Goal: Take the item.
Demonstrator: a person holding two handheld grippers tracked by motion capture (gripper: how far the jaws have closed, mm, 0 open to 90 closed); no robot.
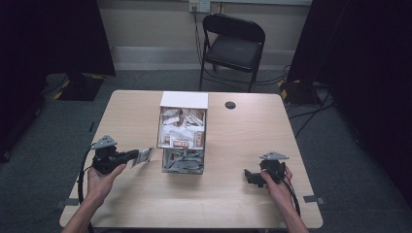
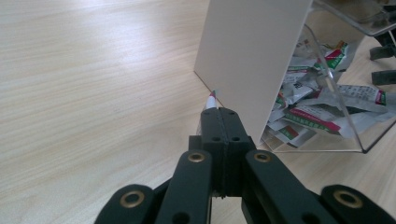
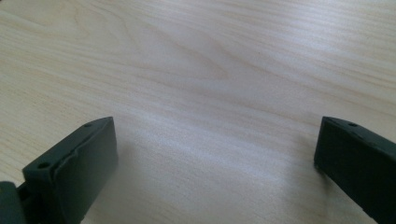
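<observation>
Left of the box (image 1: 183, 138), a sachet (image 1: 144, 156) is pinched edge-on between the pressed-together jaws of the left gripper (image 1: 130, 155), its free end pointed right at the box's near, clear section and just beside it. Perhaps it is clear of the wall; this cannot be told. The right gripper (image 1: 248, 175), jaws spread over bare table (image 3: 196, 70), is held well apart, so the left hand (image 1: 99, 182) is nearer.

Wooden table (image 1: 228, 194), sachet box (image 1: 183, 127) on top
</observation>
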